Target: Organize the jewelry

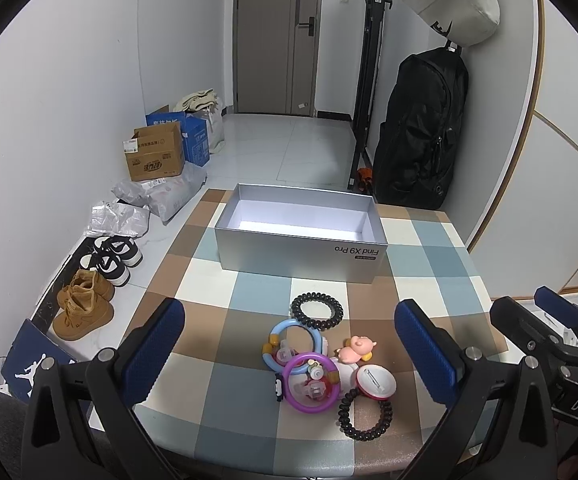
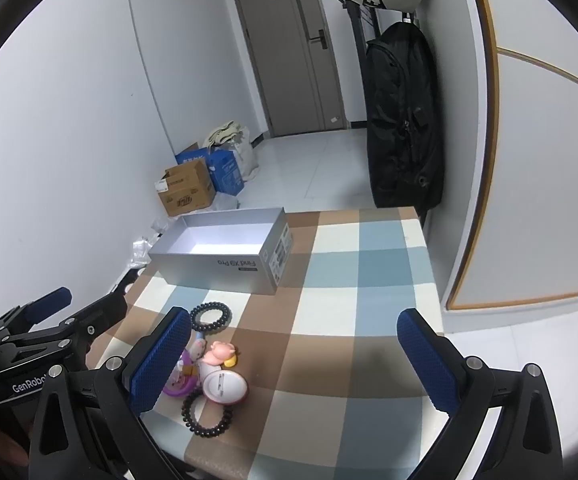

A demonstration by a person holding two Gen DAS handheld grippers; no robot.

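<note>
A pile of jewelry lies on the checked tablecloth [image 1: 257,296]: a black coil band [image 1: 317,311], a blue ring [image 1: 293,344], a purple ring [image 1: 311,388], a pink pig charm [image 1: 355,350], a round white badge [image 1: 377,382] and a second black coil band [image 1: 365,416]. An open silver box [image 1: 301,256] stands behind them, empty. My left gripper [image 1: 289,344] is open above the pile. My right gripper [image 2: 293,360] is open to the right of the pile; the badge [image 2: 225,388] and pig charm [image 2: 219,351] show at its left finger.
Shoes [image 1: 85,308], cardboard boxes [image 1: 155,156] and plastic bags [image 1: 161,192] sit on the floor left of the table. A black backpack [image 1: 421,140] hangs at the back right. The table's right edge [image 2: 429,264] borders white floor.
</note>
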